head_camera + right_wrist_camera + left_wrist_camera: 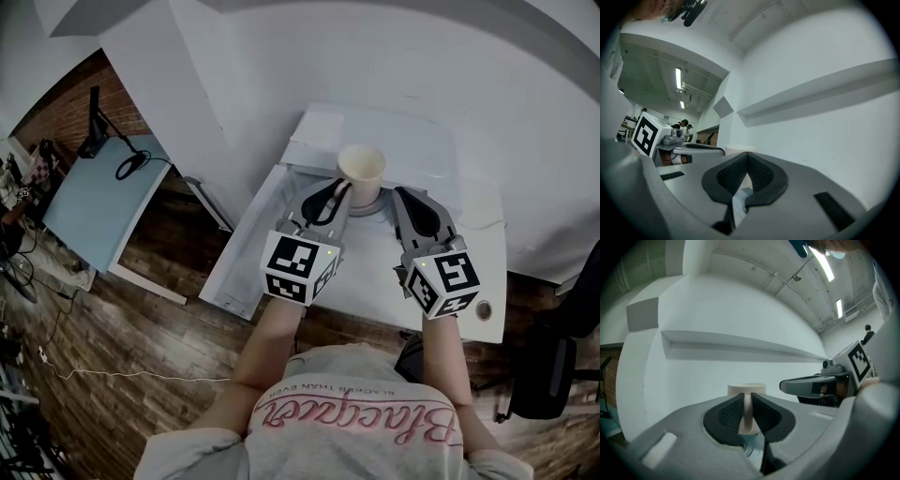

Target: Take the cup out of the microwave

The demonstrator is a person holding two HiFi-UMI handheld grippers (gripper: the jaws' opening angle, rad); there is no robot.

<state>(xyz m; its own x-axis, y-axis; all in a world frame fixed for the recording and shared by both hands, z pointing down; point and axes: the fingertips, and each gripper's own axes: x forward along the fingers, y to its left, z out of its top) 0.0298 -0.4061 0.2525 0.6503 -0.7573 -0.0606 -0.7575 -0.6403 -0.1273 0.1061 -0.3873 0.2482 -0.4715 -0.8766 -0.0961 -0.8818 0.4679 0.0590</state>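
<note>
A cream cup [362, 172] stands upright between my two grippers, just in front of a white box-shaped unit [375, 122] that I take for the microwave. My left gripper [338, 188] is shut on the cup's handle [748, 414]; its dark pads pinch the cream strip, and the cup's rim [746, 389] shows above them. My right gripper [399, 193] sits close to the cup's right side. Its jaws [746, 158] are shut with nothing between them. Whether the cup's base rests on anything is hidden by the grippers.
The white top [469, 253] under my hands ends at a front edge near my body; a small round fitting [483, 309] sits on its right corner. A pale blue table [94, 202] stands left on the wood floor, a black chair [548, 375] right. A white wall with a ledge [740, 345] lies ahead.
</note>
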